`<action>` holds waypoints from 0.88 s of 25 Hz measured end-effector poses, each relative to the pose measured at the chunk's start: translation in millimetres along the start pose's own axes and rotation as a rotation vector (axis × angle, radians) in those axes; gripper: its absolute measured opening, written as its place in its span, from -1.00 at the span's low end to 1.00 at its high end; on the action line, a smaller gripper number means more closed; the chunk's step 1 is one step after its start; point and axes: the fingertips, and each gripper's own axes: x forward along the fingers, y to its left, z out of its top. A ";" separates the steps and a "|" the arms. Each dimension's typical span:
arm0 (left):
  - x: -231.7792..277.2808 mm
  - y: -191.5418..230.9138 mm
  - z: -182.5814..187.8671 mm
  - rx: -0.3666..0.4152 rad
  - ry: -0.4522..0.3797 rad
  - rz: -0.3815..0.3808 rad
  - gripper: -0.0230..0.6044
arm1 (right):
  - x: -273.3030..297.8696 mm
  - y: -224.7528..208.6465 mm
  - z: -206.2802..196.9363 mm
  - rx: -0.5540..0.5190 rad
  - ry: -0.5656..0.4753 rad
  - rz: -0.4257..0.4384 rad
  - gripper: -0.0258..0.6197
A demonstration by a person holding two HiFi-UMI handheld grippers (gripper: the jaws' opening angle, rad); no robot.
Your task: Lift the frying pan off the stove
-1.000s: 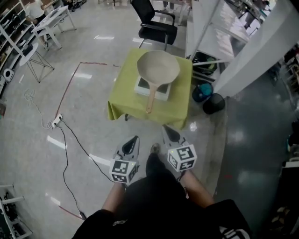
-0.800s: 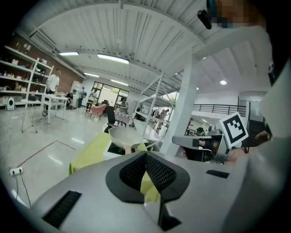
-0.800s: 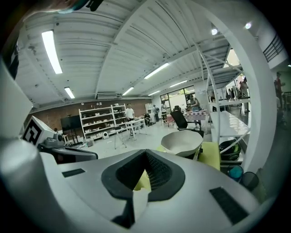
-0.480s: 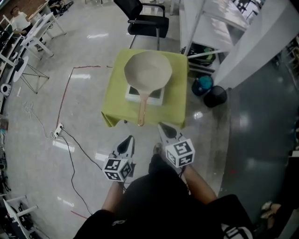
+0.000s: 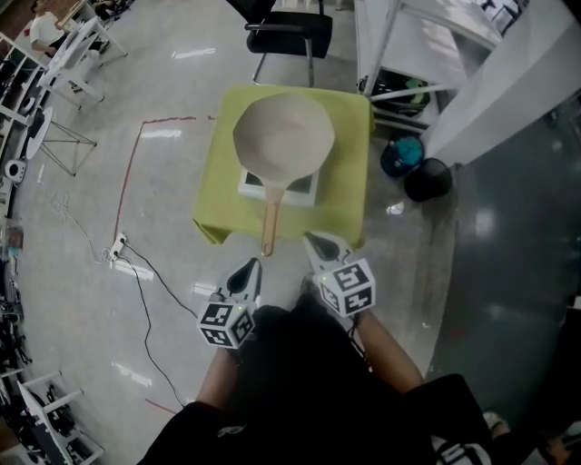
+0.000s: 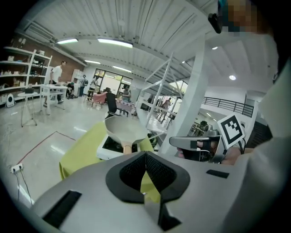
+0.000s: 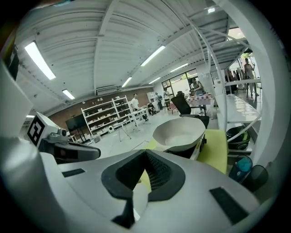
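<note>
The frying pan point(image 5: 283, 136) sat on the white stove point(image 5: 305, 189) on the green surface point(image 5: 347, 186), its handle point(image 5: 270, 227) pointing toward me. My left gripper point(image 5: 249, 267) and right gripper point(image 5: 317, 242) were near the front edge, apart from the handle, jaws together on nothing. A black chair point(image 5: 289, 27) stood behind the surface, a black bin point(image 5: 427, 180) at its right, and a cable point(image 5: 150, 272) lay on the floor at left.

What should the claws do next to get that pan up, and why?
Probably open the right claw and ease it forward to the handle: it and the left claw are shut, short of the table, and the frying pan sits on the stove.
</note>
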 end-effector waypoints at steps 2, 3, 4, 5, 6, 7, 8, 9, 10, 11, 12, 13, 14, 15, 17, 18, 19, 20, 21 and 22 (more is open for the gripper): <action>1.8 5.4 -3.0 -0.018 0.011 0.005 -0.78 | 5.5 -2.4 -6.4 0.016 0.023 0.007 -0.87; 3.7 8.0 -3.7 -0.023 0.016 0.008 -0.79 | 8.5 -4.7 -7.7 0.020 0.027 0.004 -0.87; 5.7 10.3 -3.9 -0.027 0.020 0.011 -0.78 | 11.3 -7.2 -8.1 0.025 0.028 0.001 -0.87; 7.6 12.2 -3.8 -0.029 0.022 0.013 -0.79 | 13.9 -9.0 -8.0 0.031 0.028 0.001 -0.87; 9.7 13.9 -3.6 -0.031 0.023 0.013 -0.78 | 16.2 -10.4 -8.2 0.038 0.028 0.003 -0.87; 12.4 15.6 -3.2 -0.031 0.024 0.014 -0.79 | 18.6 -11.7 -8.9 0.044 0.030 0.007 -0.87; 15.3 17.3 -2.6 -0.032 0.025 0.014 -0.78 | 21.0 -13.3 -9.8 0.046 0.034 0.010 -0.87; 18.0 18.9 -1.6 -0.033 0.026 0.014 -0.78 | 23.3 -15.0 -10.6 0.048 0.039 0.012 -0.87; 20.5 20.2 -0.3 -0.035 0.027 0.012 -0.78 | 25.5 -16.8 -11.0 0.050 0.044 0.012 -0.87; 22.6 21.4 1.0 -0.036 0.028 0.010 -0.79 | 27.5 -18.8 -11.5 0.053 0.050 0.010 -0.87; 24.7 22.4 2.1 -0.038 0.029 0.007 -0.78 | 29.5 -21.1 -12.4 0.058 0.056 0.008 -0.87; 26.9 23.7 2.9 -0.039 0.030 0.004 -0.78 | 31.6 -23.2 -13.2 0.065 0.061 0.006 -0.87; 29.2 25.5 3.4 -0.041 0.032 0.002 -0.78 | 34.2 -24.9 -13.5 0.073 0.065 0.006 -0.87; 31.4 28.0 3.6 -0.045 0.034 0.000 -0.79 | 37.5 -26.0 -13.6 0.079 0.069 0.008 -0.87; 35.4 34.9 3.8 -0.053 0.036 -0.001 -0.78 | 45.1 -27.4 -14.7 0.094 0.082 0.017 -0.87; 37.4 39.0 4.0 -0.060 0.037 -0.001 -0.78 | 48.9 -27.8 -15.0 0.105 0.087 0.026 -0.87; 39.2 43.6 4.1 -0.073 0.038 -0.001 -0.78 | 52.7 -28.3 -15.2 0.123 0.091 0.039 -0.87; 40.8 49.0 4.1 -0.093 0.037 0.000 -0.79 | 56.3 -28.8 -15.7 0.145 0.094 0.054 -0.87; 41.9 54.9 4.0 -0.116 0.036 0.001 -0.78 | 60.1 -29.4 -17.0 0.170 0.100 0.069 -0.87; 42.8 61.2 3.8 -0.133 0.036 0.003 -0.78 | 63.8 -29.8 -19.4 0.196 0.109 0.084 -0.87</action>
